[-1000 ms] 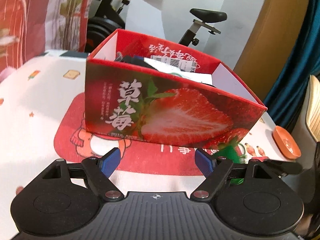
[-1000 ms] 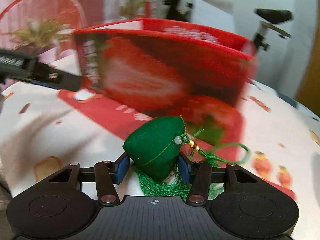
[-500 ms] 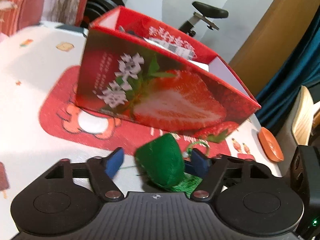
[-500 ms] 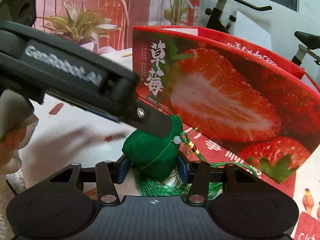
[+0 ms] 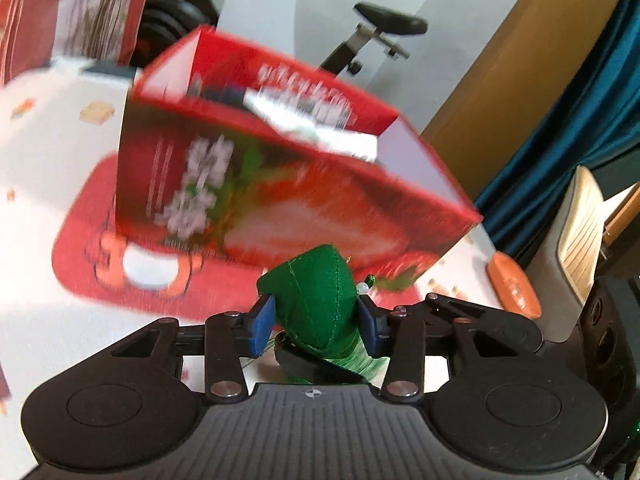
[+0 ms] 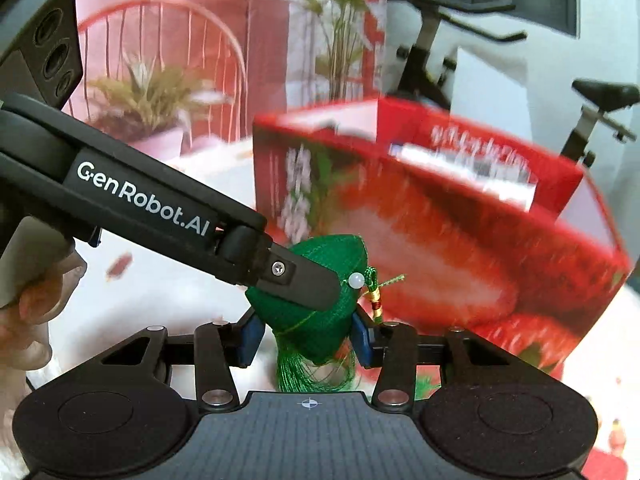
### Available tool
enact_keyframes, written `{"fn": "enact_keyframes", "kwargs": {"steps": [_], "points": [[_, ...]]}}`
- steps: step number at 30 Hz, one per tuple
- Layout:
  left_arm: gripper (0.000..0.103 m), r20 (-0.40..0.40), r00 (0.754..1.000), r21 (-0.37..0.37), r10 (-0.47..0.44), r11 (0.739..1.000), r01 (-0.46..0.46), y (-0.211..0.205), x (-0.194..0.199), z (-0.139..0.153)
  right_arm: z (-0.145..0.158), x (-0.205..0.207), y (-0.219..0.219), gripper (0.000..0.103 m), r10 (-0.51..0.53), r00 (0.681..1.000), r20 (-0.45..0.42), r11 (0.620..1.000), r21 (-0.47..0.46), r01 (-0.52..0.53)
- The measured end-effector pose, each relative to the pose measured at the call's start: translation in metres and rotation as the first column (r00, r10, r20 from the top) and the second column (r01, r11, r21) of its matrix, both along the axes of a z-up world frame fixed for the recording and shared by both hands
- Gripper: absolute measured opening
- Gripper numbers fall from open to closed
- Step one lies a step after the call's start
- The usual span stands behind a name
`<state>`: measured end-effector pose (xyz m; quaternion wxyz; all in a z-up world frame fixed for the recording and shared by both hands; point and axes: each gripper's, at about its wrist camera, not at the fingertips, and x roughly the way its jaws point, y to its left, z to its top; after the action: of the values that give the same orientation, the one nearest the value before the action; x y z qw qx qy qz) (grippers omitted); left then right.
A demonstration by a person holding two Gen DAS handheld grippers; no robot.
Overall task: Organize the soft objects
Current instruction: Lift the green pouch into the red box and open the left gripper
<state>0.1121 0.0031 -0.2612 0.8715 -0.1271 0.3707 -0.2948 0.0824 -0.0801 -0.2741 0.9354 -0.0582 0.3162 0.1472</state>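
While the green fabric pouch (image 5: 316, 304) is pinched at once by the left gripper (image 5: 316, 322) and the right gripper (image 6: 306, 334), each pair of blue pads (image 6: 251, 336) pressed against its sides, it is held above the patterned tablecloth (image 5: 36, 280), just in front of the strawberry box (image 5: 304, 192). A tug between two grips is judged the nearest risk: the soft body could be squeezed out sideways, or the hanging tassel (image 6: 316, 372) and bead cord (image 6: 370, 288) snagged on a finger. Farther off, the box's open rim could be clipped, and the light carton shoved along its red mat (image 5: 100, 264).
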Motion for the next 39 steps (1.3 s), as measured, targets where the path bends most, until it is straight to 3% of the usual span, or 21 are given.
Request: {"fn": "enact_keyframes", "kwargs": {"steps": [6, 13, 20, 23, 28, 34, 39], "points": [[0.047, 0.166, 0.986, -0.010, 0.006, 1.000, -0.004, 0.000, 0.001, 0.064, 0.053, 0.004, -0.004, 0.041, -0.003, 0.992, 0.128, 1.000, 0.004, 0.003], [0.047, 0.335, 0.942, -0.042, 0.028, 0.999, -0.015, -0.005, 0.027, 0.135, 0.130, 0.029, -0.015, 0.041, 0.033, 0.955, 0.296, 0.999, -0.043, -0.021], [0.047, 0.407, 0.912, -0.044, 0.049, 0.998, -0.033, -0.029, 0.067, 0.162, 0.176, 0.077, -0.025, 0.041, 0.037, 0.921, 0.387, 0.996, -0.091, -0.001], [0.047, 0.418, 0.908, -0.005, 0.027, 1.000, -0.027, -0.038, 0.081, 0.156, 0.177, 0.100, -0.036, 0.041, 0.021, 0.920, 0.391, 0.994, -0.104, 0.022], [0.047, 0.365, 0.931, 0.055, -0.010, 0.998, -0.011, -0.051, 0.107, 0.129, 0.154, 0.125, -0.048, 0.042, -0.012, 0.942, 0.337, 0.991, -0.122, 0.057], [0.049, 0.274, 0.961, 0.132, -0.030, 0.991, -0.007, -0.058, 0.118, 0.082, 0.109, 0.143, -0.061, 0.043, -0.083, 0.985, 0.154, 0.995, -0.049, 0.091], [0.055, 0.242, 0.970, 0.190, 0.007, 0.980, -0.054, -0.048, 0.121, 0.073, 0.085, 0.142, -0.063, 0.049, -0.136, 0.990, 0.031, 0.991, -0.017, 0.136]]}}
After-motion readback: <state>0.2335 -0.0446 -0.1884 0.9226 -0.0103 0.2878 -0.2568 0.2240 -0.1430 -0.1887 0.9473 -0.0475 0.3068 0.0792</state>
